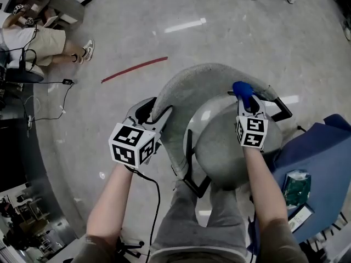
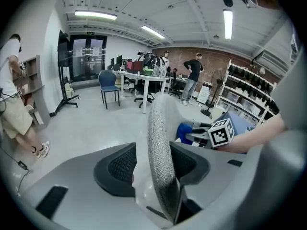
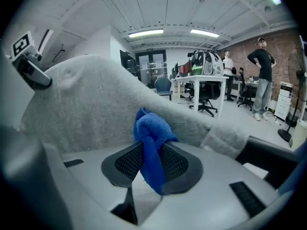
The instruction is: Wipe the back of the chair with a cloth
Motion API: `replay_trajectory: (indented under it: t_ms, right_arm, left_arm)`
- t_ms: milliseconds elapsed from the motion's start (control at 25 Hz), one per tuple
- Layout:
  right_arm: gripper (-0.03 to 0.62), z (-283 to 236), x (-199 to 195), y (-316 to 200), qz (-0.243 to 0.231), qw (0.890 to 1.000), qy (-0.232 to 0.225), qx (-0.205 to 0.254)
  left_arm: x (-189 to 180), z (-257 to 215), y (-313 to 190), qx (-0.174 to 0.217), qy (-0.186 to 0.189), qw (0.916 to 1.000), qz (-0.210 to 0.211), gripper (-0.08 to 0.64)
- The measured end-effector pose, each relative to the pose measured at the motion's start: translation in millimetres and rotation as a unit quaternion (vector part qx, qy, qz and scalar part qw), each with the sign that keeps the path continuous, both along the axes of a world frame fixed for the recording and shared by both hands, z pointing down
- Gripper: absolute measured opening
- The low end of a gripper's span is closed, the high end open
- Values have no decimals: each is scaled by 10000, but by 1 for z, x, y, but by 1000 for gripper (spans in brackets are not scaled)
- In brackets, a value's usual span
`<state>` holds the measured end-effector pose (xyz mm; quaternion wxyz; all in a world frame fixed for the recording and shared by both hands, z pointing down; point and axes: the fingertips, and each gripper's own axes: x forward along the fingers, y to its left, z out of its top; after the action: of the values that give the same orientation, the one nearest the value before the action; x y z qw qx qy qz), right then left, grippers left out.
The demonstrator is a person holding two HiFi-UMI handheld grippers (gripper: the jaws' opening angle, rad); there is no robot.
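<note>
A grey fabric chair back (image 1: 203, 78) curves round the far side of its round seat (image 1: 230, 147). My left gripper (image 1: 159, 109) is shut on the left edge of the chair back (image 2: 160, 152), which runs upright between its jaws. My right gripper (image 1: 244, 96) is shut on a blue cloth (image 1: 242, 88) and holds it against the back's upper right part, on the seat side. In the right gripper view the cloth (image 3: 152, 147) hangs bunched between the jaws, right in front of the grey chair back (image 3: 86, 109). The left gripper view also shows the right gripper (image 2: 199, 131) with the cloth (image 2: 184, 131).
The chair's black armrest (image 1: 282, 108) sticks out at the right. A blue chair (image 1: 323, 147) with a green packet (image 1: 296, 185) stands close on the right. A red strip (image 1: 134, 69) and a cable (image 1: 60, 100) lie on the floor; a person (image 1: 38, 43) sits far left.
</note>
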<state>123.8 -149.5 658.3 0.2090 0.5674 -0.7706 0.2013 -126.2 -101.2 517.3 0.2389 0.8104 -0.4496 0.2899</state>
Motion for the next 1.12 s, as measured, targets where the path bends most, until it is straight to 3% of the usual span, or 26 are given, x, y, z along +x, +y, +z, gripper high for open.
replay_trajectory:
  t_ms: [240,360,480,600,800,960,1040,1120]
  right_arm:
    - [117,19,-88,16,-1007,9935,-476,-222]
    - [117,12,-145,52,-2003,9773,-629,-273]
    - [117,2,-195,106,-2972,9505,-807,-422]
    - [115,-4,-224,177,-3971,9102,-893,-770]
    - [112,-24,-222,268,-5084,8420,-1266,-1288]
    - [112,-38,-215,281,-5817,7969,-1237,-1064]
    - [112,-40,-217,269,-6104,7807,-1074,-796]
    - [112,-39,-220,241,-6127,7828,-954,-530]
  left_arm:
    - [7,-1,2,49,54,9996,288,164]
    - [9,1,3,26,56,9994,347,152]
    - [11,2,4,4,33,9991,417,132]
    - [12,2,4,-13,71,9991,408,127]
    - [12,5,4,-63,215,9993,308,120]
    - [12,3,4,-28,250,9994,249,117]
    - [12,3,4,-17,261,9994,224,115]
    - [13,4,4,-14,259,9994,220,115]
